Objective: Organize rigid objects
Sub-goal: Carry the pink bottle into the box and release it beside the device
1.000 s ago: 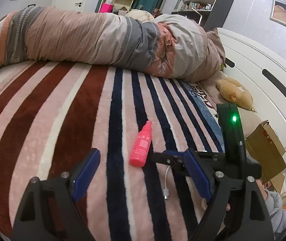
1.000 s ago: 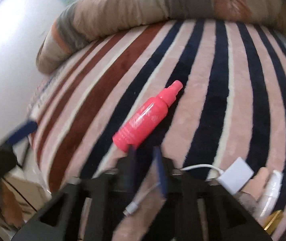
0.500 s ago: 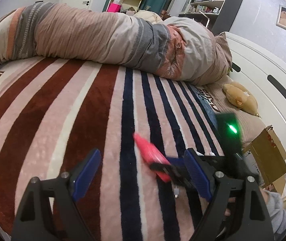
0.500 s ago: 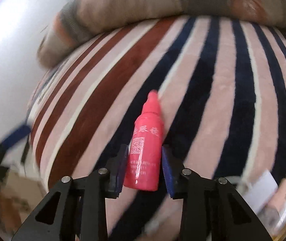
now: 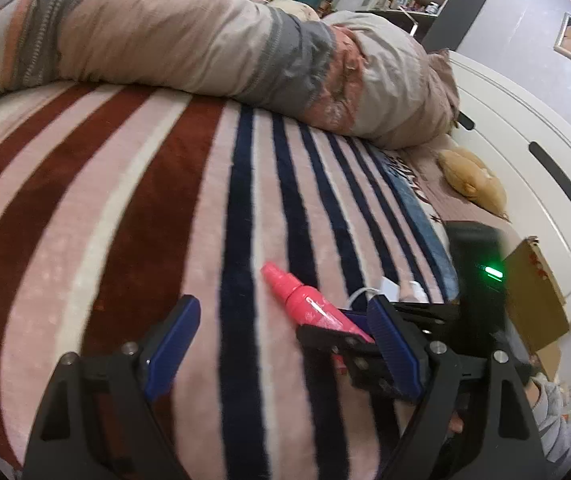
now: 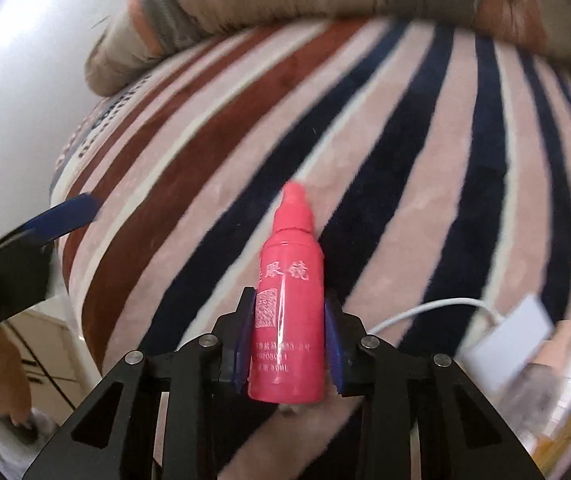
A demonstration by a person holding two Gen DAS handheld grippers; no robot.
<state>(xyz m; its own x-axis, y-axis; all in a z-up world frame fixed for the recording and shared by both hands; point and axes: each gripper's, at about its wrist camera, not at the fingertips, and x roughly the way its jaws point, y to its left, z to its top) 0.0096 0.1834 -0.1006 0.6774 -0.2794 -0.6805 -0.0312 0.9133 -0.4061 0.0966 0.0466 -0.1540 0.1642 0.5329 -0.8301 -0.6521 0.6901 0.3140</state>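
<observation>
Here the right gripper (image 6: 289,344) has its blue pads on both sides of a small pink plastic spray bottle (image 6: 290,312) with white printed lettering, clamped on its lower body — the nozzle end points away from the camera, out over the striped plush blanket (image 6: 425,208) of pink, maroon and navy bands. In the left wrist view the same bottle (image 5: 309,304) sticks out of the right gripper's black fingers at a slant, nozzle toward the upper left, just above the blanket (image 5: 125,220).

The left gripper (image 5: 281,344) hangs over the blanket with its blue-padded jaws spread wide and nothing between them.

Just to the right of the bottle lies a white charger block (image 6: 513,332) with a thin white cable (image 6: 425,308) looping from it. A long rolled quilt (image 5: 189,44) in beige, grey and salmon lies across the far side of the bed — a tan plush toy (image 5: 473,180) sits near the white headboard (image 5: 525,128), and a brown cardboard box (image 5: 533,292) stands beside the bed.
</observation>
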